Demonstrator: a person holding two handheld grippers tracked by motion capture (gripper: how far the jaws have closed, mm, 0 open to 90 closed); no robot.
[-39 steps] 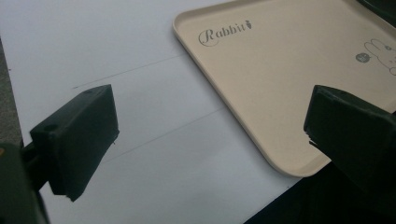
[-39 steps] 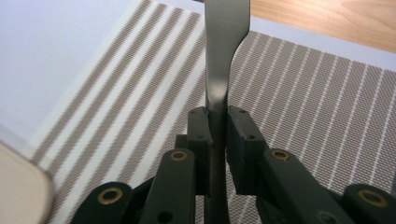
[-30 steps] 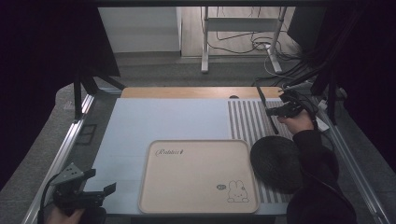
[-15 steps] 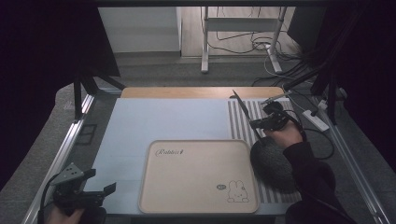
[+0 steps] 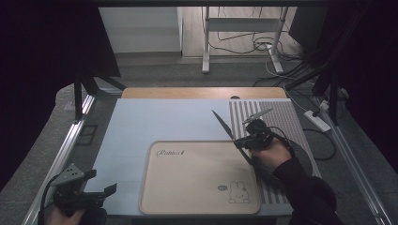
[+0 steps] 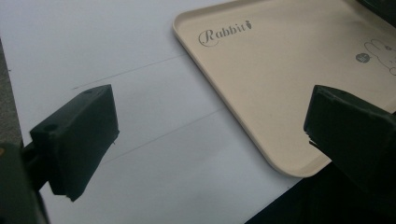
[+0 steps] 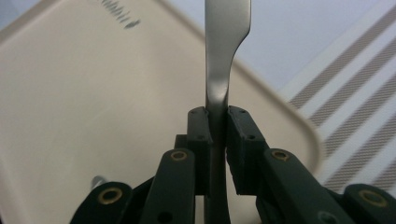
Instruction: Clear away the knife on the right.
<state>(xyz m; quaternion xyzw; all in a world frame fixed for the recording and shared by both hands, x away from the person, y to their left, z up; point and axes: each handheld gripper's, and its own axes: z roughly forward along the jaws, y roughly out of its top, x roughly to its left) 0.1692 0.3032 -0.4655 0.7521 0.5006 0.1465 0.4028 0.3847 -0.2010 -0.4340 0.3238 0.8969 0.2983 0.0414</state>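
Right gripper clamps the dark flat utensil by its handle, long axis slanting up-left over the beige tray's right edge. Left gripper hangs open, well apart, near the tray's front-left corner.

A beige tray, marked with dark script lettering and a small line-drawn rabbit, lies on a pale blue-white mat. To its right the mat carries a band of grey and white stripes. A knife with a steel-grey blade, dark in the high view, sits between black jaws with brass-coloured rivets on the right gripper. The left gripper is black with a grey plate. A black sleeve covers the arm, and light wood edges the table.
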